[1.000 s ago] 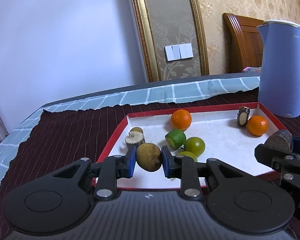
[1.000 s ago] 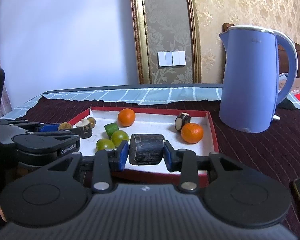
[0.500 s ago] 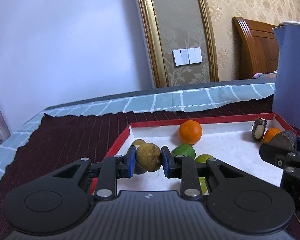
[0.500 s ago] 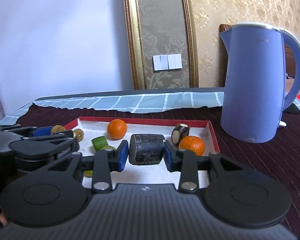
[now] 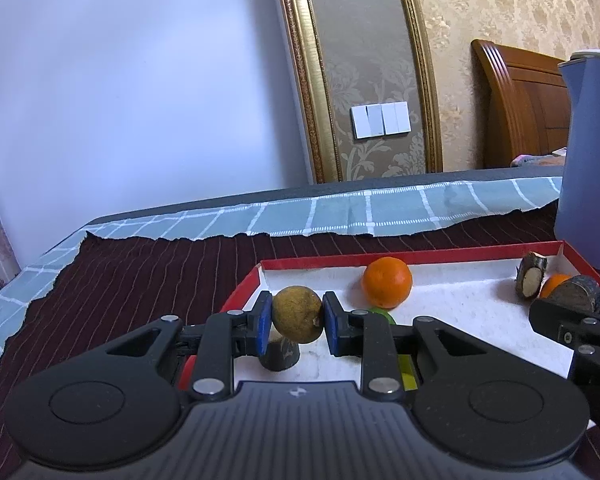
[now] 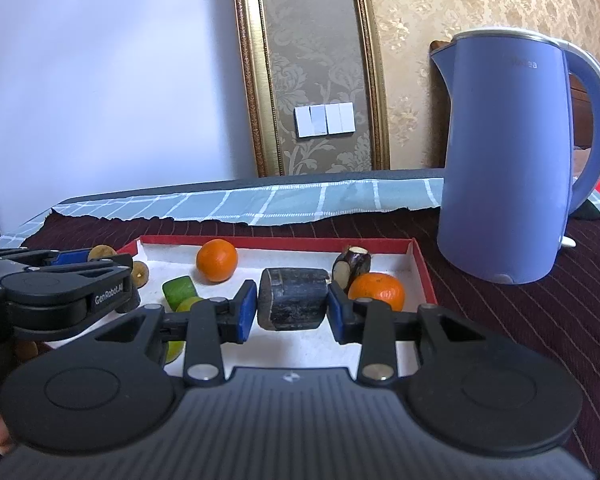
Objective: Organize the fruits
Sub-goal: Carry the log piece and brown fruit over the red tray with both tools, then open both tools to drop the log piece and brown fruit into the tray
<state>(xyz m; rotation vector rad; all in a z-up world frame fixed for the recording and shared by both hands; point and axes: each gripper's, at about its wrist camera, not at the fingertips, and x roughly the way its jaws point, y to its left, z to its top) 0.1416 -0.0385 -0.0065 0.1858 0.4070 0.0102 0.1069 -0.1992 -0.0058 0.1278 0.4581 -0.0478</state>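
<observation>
Fruit (image 5: 297, 315), round and firm-looking, is sitting pinched in my left gripper (image 5: 294, 323) at centre frame; my right gripper (image 6: 293, 307) is clamping a heavier-looking stub (image 6: 293, 298) endwise above the tray (image 6: 419, 264).

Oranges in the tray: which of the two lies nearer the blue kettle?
The orange at the tray's right wall, beside the cut dark stub. The other orange sits near the back-left, farther from the kettle.

Black left gripper (image 5: 293, 323) and right gripper (image 6: 292, 306), blue-padded jaws, silver screws.
</observation>
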